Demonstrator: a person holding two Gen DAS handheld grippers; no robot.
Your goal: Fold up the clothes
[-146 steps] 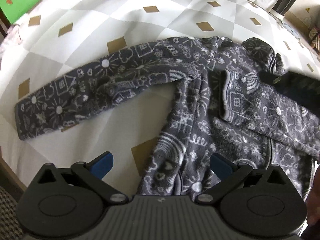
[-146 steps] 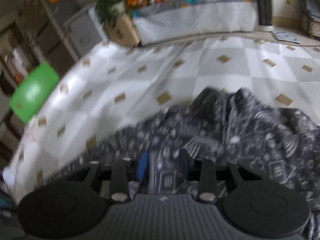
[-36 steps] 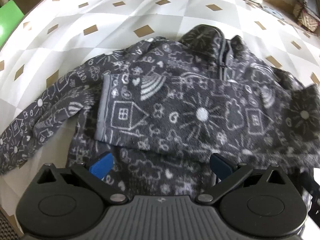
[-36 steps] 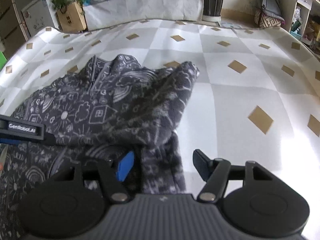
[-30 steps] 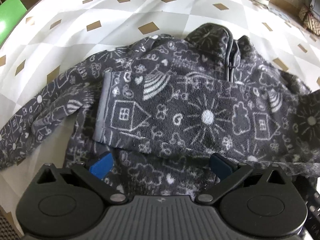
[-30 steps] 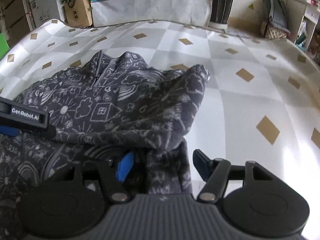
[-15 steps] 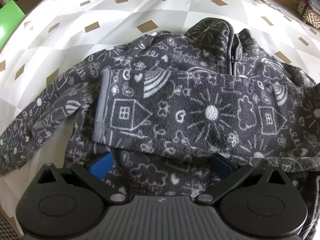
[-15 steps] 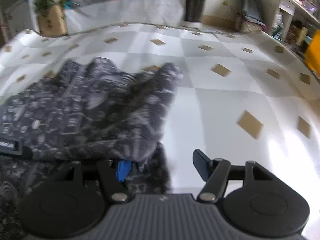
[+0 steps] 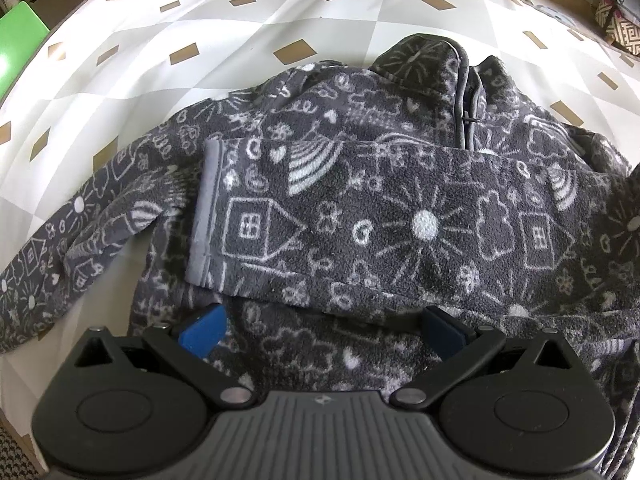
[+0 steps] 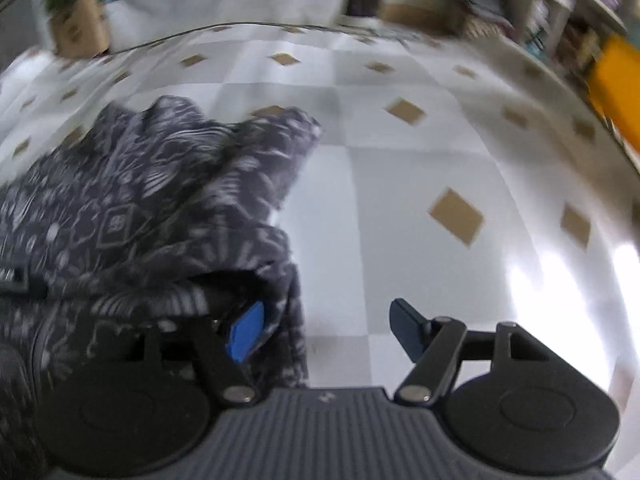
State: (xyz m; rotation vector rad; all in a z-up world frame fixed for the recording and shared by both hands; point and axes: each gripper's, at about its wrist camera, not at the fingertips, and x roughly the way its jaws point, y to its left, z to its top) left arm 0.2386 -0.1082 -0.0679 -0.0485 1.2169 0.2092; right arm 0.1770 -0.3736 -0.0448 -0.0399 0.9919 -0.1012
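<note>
A dark grey fleece jacket [image 9: 400, 152] with white doodles lies on the checked cloth. One sleeve is folded across its chest, cuff [image 9: 204, 216] at the left; the other sleeve [image 9: 60, 248] trails out to the left. My left gripper [image 9: 322, 330] hovers open over the jacket's lower body, just below the folded sleeve. In the blurred right wrist view the jacket [image 10: 160, 200] fills the left half. My right gripper [image 10: 326, 328] sits at the jacket's side edge and its jaws are opening. Fabric lies against the left pad [image 10: 246, 332], while the right pad is over bare cloth and nothing is pinched.
White and grey checked cloth with gold diamonds [image 9: 280, 20] covers the surface and stretches wide to the right [image 10: 440, 160]. A green object [image 9: 16, 48] sits at the far left edge. A cardboard box with a plant [image 10: 76, 28] and cluttered shelves [image 10: 580, 20] stand beyond.
The right wrist view has swung to the right, so more bare cloth shows and the jacket sits further left. The left gripper has held still over the jacket.
</note>
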